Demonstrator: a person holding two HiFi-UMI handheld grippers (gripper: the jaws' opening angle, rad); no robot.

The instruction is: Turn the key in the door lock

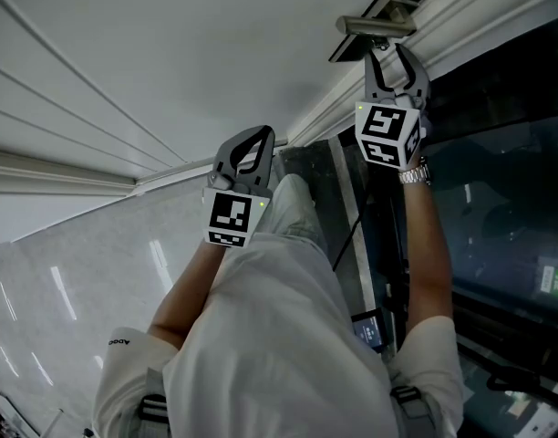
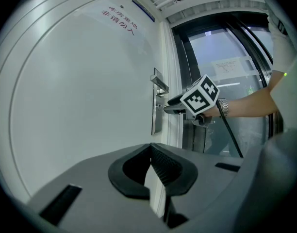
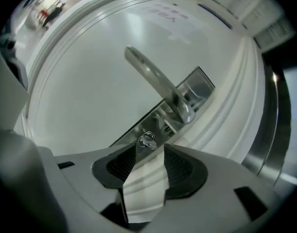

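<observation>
Handle point(image 3: 153, 79) & lock plate point(image 3: 201, 85) shiny metal, door point(image 3: 85, 86) smooth white

Wht door point(image 3: 80, 91), silver handle point(image 3: 148, 74), silver key point(image 3: 147, 140), blk/wht marker cube point(image 2: 200, 95)

A pale, glossy floor point(image 1: 60, 272) carries long streaks of reflected light. Beside a white moulded door frame point(image 2: 169, 72) stands a tall glass panel point(image 2: 221, 42) set in a dark metal frame point(image 2: 186, 62). A paper notice point(image 2: 228, 65) is stuck to the glass, which looks dim and bluish.
</observation>
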